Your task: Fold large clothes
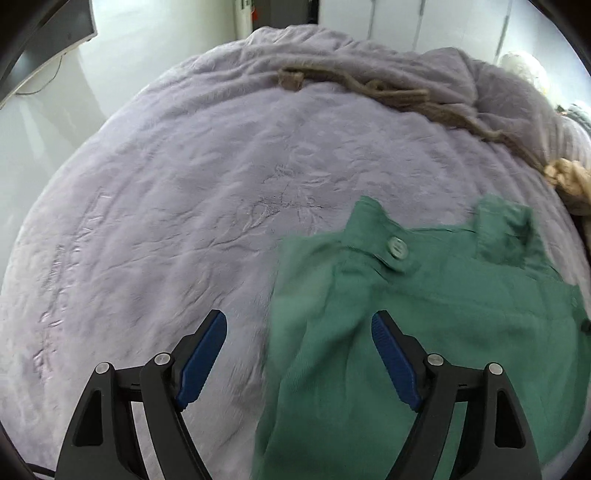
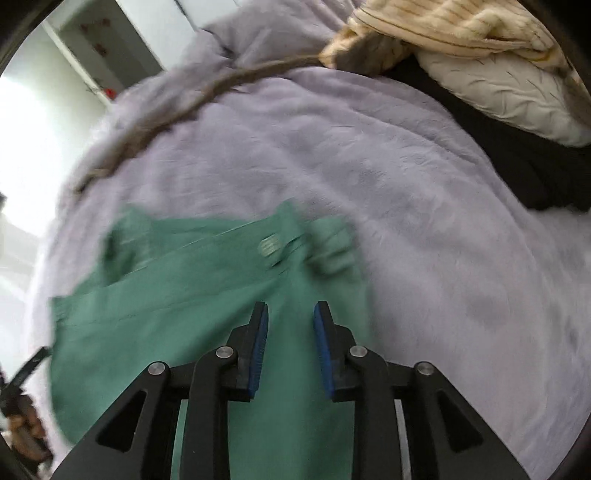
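A green garment (image 1: 424, 332) with a pale button (image 1: 397, 246) lies rumpled on the lilac plush blanket (image 1: 177, 206), low and right in the left wrist view. My left gripper (image 1: 299, 325) hovers over the garment's left edge, jaws wide apart, with nothing pinched between the blue pads (image 1: 205, 358). In the right wrist view the same green garment (image 2: 166, 314) spreads from the centre to the lower left, its button (image 2: 271, 245) just beyond the fingertips. My right gripper (image 2: 290, 310) is over the cloth, jaws a narrow gap apart, and the pads (image 2: 258, 354) grip nothing.
A brown knitted band (image 1: 399, 94) trails across the far side of the blanket. A beige knit piece (image 2: 436, 26), a cream quilted pillow (image 2: 509, 96) and something black (image 2: 535, 170) sit at the far right. A person's hand (image 2: 26, 424) shows at the lower left edge.
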The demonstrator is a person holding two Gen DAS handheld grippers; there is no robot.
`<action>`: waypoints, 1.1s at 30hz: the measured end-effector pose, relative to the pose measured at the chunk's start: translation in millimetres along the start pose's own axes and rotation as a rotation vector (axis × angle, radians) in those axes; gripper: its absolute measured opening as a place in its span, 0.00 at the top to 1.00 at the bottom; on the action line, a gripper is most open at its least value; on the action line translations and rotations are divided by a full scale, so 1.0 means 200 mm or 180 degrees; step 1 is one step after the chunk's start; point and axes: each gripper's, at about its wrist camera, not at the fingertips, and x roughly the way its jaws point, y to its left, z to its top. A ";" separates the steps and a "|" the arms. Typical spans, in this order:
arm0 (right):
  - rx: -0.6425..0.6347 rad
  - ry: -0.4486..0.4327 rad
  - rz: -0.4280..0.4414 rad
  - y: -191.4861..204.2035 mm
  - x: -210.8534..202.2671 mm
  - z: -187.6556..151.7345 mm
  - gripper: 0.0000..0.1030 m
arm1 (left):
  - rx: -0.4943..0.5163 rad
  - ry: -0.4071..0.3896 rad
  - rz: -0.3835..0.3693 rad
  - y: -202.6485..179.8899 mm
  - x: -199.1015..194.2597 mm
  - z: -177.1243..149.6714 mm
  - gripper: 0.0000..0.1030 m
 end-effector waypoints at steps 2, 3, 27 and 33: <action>-0.0050 0.0115 0.0329 0.08 -0.06 -0.13 0.73 | 0.0111 -0.0046 -0.0106 -0.02 -0.11 -0.06 0.20; -0.0069 0.0188 0.0438 0.12 -0.06 -0.17 0.73 | 0.0173 -0.0052 -0.0195 -0.04 -0.16 -0.09 0.20; 0.1021 0.0395 -0.0228 -0.36 -0.13 -0.60 0.91 | 0.0517 0.0229 -0.0472 0.04 -0.33 -0.53 0.20; 0.0909 0.0660 0.0857 0.00 -0.14 -0.71 0.43 | 0.0058 0.0500 -0.0682 0.27 -0.25 -0.53 0.20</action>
